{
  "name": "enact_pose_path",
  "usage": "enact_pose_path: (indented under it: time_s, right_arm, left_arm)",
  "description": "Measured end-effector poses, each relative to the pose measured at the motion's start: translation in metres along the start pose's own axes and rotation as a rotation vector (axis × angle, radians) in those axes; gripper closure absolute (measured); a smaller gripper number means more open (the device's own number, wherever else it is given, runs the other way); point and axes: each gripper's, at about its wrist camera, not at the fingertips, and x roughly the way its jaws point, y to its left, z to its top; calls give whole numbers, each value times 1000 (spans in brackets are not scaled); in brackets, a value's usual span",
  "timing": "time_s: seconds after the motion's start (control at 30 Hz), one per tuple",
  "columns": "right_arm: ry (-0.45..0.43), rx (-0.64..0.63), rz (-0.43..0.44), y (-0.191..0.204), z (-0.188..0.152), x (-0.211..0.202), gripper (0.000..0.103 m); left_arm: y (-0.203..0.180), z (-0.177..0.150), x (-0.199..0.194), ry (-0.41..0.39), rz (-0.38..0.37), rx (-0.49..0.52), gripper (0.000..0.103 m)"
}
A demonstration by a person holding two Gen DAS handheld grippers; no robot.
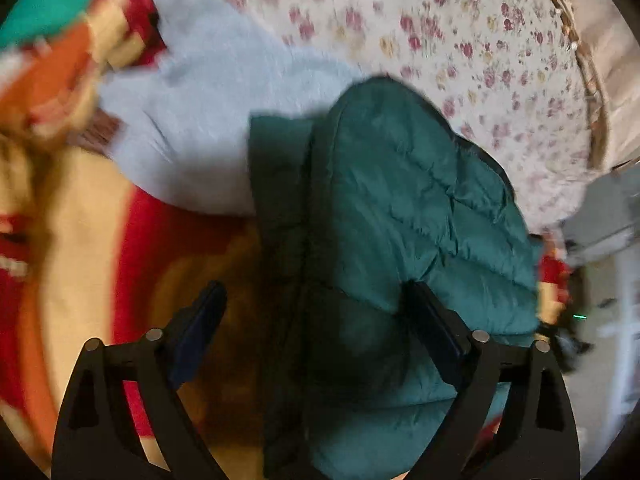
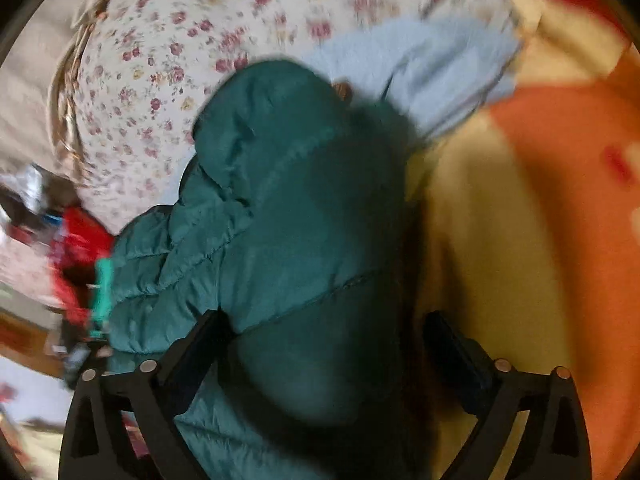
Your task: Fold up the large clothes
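One garment in hand: your teal puffer jacket (image 1: 404, 216), lying on the red, orange and cream blanket (image 1: 84, 248), its far end toward the floral sheet (image 1: 420, 28) and a pale blue cloth (image 1: 192, 120). Progress, by judgement: jacket looks doubled lengthwise into a long narrow bundle; crosswise folds still to do. Left gripper (image 1: 316, 308): jaws spread, jacket between and beneath them, nothing pinched. Right gripper (image 2: 324, 336): jaws spread, straddling the jacket's near end; contact cannot be told through blur.
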Motion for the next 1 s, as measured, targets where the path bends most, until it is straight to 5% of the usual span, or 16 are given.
enact_pose_path:
  time_s: [0.1, 0.17, 0.27, 0.37, 0.57, 0.73, 0.77, 0.87, 1.0]
  right_arm:
    - [28, -12, 63, 4, 11, 15, 0]
    - [23, 6, 64, 9, 16, 20, 7]
    - [16, 49, 97, 23, 18, 15, 37]
    - [-18, 8, 189, 50, 22, -6, 54]
    - [-63, -122, 206, 94, 31, -17, 55]
    - [-25, -69, 62, 63, 28, 22, 54]
    - [-16, -36, 61, 52, 27, 29, 49]
    - [-10, 49, 65, 32, 24, 35, 26]
    - [-65, -38, -72, 51, 25, 18, 23]
  left_arm:
    - [8, 1, 23, 94, -173, -74, 6]
    - [0, -2, 28, 81, -167, -66, 8]
    - [-27, -1, 11, 31, -183, -8, 49]
    - [-46, 10, -14, -14, -205, 27, 60]
    - [-73, 31, -49, -115, -207, 90, 60]
    - [-44, 28, -16, -77, -39, 47, 54]
    - [-32, 24, -3, -68, 1, 23, 47]
    - [-7, 18, 8, -68, -54, -64, 33]
    - [-12, 14, -11, -93, -40, -64, 33]
